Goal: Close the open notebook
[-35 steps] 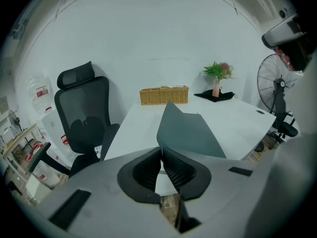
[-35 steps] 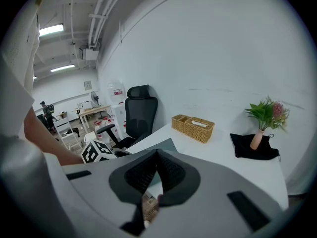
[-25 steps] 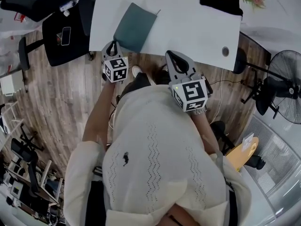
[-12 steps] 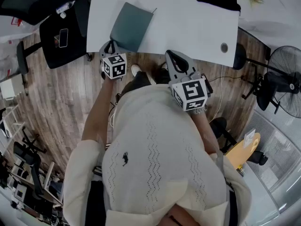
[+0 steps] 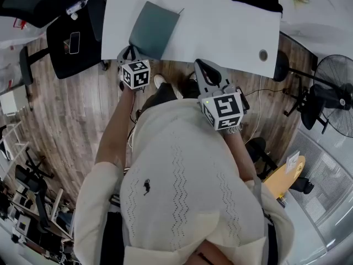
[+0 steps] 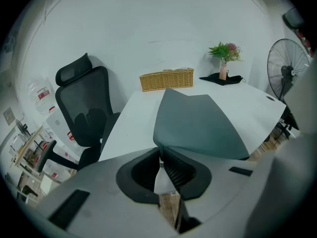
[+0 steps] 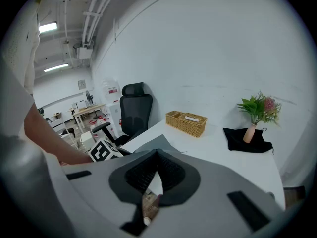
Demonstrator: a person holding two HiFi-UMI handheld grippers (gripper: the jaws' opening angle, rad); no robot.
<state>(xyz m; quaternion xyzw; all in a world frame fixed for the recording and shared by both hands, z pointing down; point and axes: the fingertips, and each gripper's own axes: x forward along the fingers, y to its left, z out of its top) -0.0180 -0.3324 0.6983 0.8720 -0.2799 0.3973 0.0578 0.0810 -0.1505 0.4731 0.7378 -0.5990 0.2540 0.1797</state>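
Fingers (image 6: pixel 179 171) of the left gripper (image 6: pixel 159 151) and the right gripper (image 7: pixel 156 153) are pressed together and empty, hardly shifted over the last second. At upper left, the teal notebook (image 5: pixel 153 30) lies closed on the tabletop (image 5: pixel 220 32), so the task looks done.

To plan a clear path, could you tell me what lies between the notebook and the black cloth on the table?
Nothing: in the head view, only bare white table separates the notebook from the black cloth.
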